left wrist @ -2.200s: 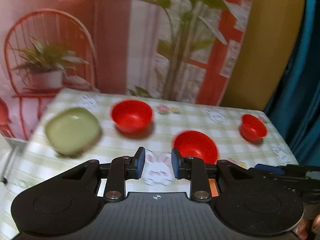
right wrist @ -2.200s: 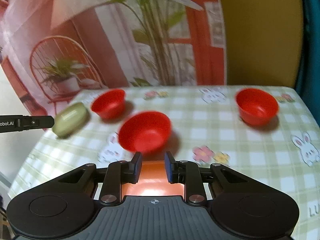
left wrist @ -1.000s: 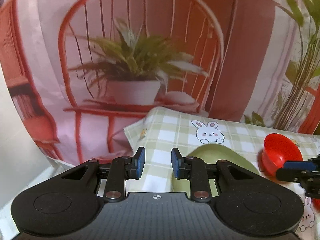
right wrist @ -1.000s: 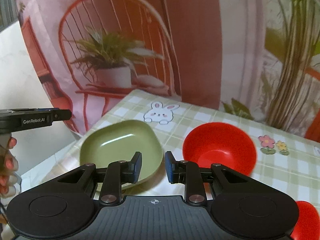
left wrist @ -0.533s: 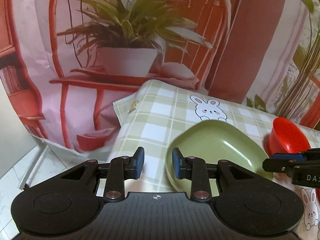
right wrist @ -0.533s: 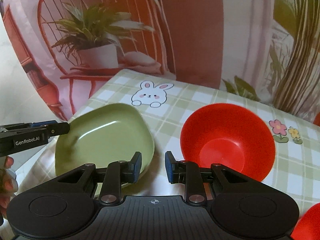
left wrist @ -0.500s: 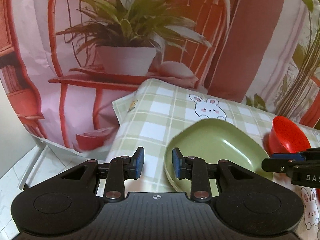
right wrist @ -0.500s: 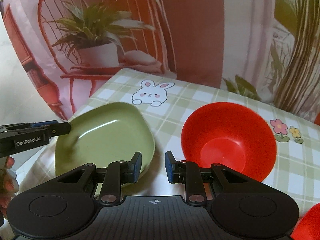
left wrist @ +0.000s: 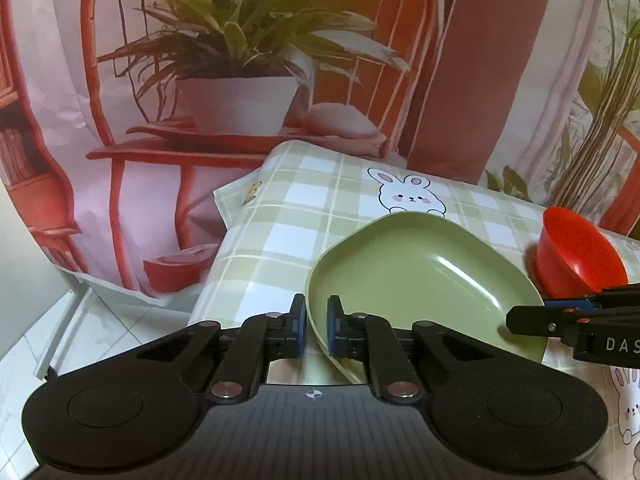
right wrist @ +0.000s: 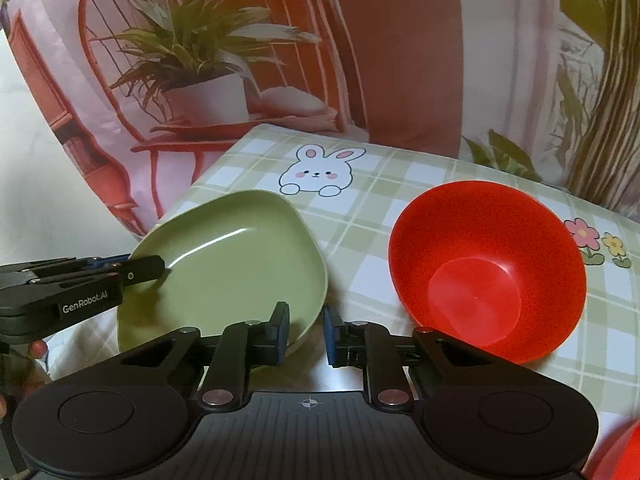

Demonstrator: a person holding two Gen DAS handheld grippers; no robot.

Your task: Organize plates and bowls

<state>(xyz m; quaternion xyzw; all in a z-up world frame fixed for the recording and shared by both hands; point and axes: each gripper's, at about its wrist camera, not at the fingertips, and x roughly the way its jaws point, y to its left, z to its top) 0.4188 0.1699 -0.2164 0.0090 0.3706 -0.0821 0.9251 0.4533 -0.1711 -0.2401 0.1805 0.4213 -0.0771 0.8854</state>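
You are pinching the green plate point(left wrist: 424, 264) at its 7 o'clock rim with the left hand-held gripper point(left wrist: 316, 326); the right hand-held gripper point(right wrist: 306, 334) has just been closing around its 5 o'clock rim, pads apparently not yet pressing. Nothing is stacked yet: the red bowl point(right wrist: 486, 270) is sitting apart at the plate's 3 o'clock on the counter point(right wrist: 360, 216).

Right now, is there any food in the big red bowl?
No, the red bowl is empty; only its bare, shiny red inside shows in the right wrist view.
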